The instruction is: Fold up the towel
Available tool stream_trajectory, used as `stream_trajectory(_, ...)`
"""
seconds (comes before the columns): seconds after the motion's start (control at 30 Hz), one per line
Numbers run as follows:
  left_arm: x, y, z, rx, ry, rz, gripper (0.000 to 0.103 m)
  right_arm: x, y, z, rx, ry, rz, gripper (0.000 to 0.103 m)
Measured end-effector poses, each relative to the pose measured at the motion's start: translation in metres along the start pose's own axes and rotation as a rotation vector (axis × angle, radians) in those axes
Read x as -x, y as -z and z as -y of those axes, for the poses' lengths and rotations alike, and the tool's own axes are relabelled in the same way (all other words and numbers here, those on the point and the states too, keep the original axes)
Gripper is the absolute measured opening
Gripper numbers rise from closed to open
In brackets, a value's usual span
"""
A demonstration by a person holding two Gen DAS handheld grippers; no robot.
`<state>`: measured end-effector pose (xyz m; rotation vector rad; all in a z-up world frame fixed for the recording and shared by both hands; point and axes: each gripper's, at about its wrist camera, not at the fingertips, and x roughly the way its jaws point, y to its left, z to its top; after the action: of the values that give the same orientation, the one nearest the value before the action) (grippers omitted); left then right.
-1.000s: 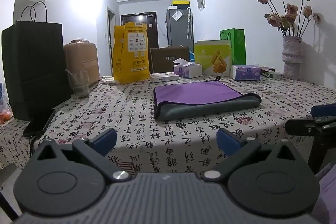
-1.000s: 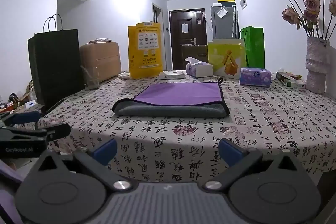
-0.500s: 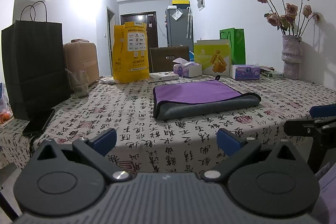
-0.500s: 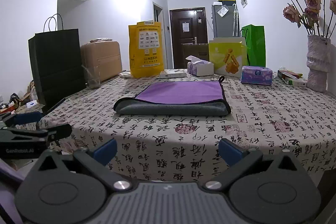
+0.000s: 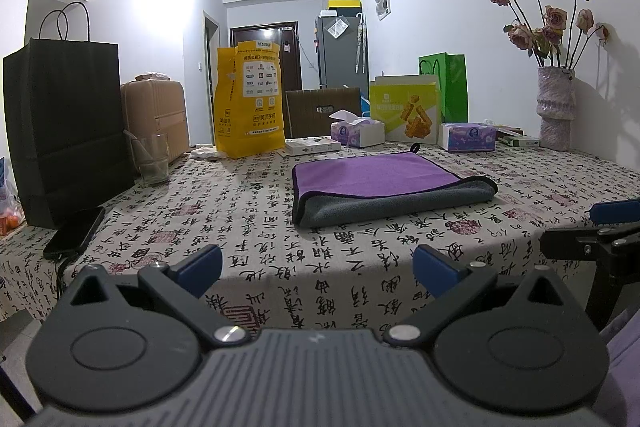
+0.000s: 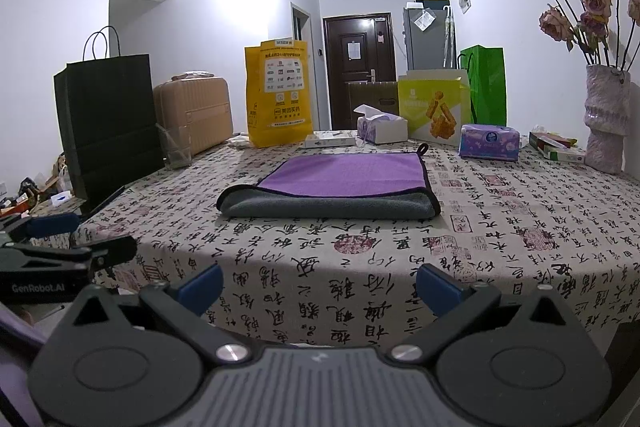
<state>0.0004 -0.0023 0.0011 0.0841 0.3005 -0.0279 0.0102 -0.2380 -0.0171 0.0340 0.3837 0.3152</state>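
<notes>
A purple towel with a grey underside [image 5: 384, 187] lies folded in half on the table, its grey fold edge facing me; it also shows in the right wrist view [image 6: 336, 183]. My left gripper [image 5: 318, 269] is open and empty, held off the table's front edge, well short of the towel. My right gripper [image 6: 318, 285] is open and empty, also in front of the table edge. Each gripper shows from the side in the other's view: the right one [image 5: 592, 227] and the left one [image 6: 72, 239].
The table [image 5: 240, 219] has a calligraphy-print cloth. A black bag [image 5: 64, 131], a glass [image 5: 152, 163] and a phone [image 5: 76, 231] stand at left. A yellow bag [image 5: 248, 107], tissue boxes [image 5: 358, 133], a snack box [image 5: 404, 113] and a flower vase [image 5: 556, 107] line the back.
Both grippers have drifted back slightly from the table. The towel has not moved, and both grippers stay open.
</notes>
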Motion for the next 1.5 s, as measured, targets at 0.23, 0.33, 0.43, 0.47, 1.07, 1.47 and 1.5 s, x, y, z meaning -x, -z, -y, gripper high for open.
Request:
stream_trajectory(0.23, -0.0001, 0.0, -0.0003, 0.0, 0.0, 0.0, 0.103, -0.0009, 0.0002, -0.0003, -0.001, -0.001, -0.002, 0.103)
stream_trajectory(0.33, -0.0001, 0.0, -0.0003, 0.0, 0.0, 0.0, 0.103, -0.0012, 0.0005, -0.0002, -0.002, 0.001, -0.002, 0.103)
stream_trajectory(0.43, -0.0001, 0.0, -0.0003, 0.0, 0.0, 0.0, 0.103, -0.0015, 0.0006, -0.0001, -0.004, -0.002, -0.005, 0.103)
stream_trajectory(0.47, -0.0001, 0.0, -0.0003, 0.0, 0.0, 0.0, 0.103, -0.0019, 0.0009, -0.0004, -0.003, -0.005, -0.007, 0.103)
stream_trajectory(1.07, 0.0013, 0.0003, -0.0006, -0.001, 0.0, 0.001, 0.103, -0.0008, 0.0011, -0.0019, 0.001, -0.012, -0.008, 0.103)
stream_trajectory(1.47, 0.0014, 0.0002, -0.0003, -0.002, 0.0, 0.001, 0.103, -0.0015, 0.001, -0.0014, -0.001, -0.014, -0.012, 0.103)
stream_trajectory(1.5, 0.0014, 0.0003, -0.0004, -0.002, 0.0, 0.001, 0.103, -0.0015, 0.001, -0.0014, -0.001, -0.015, -0.013, 0.103)
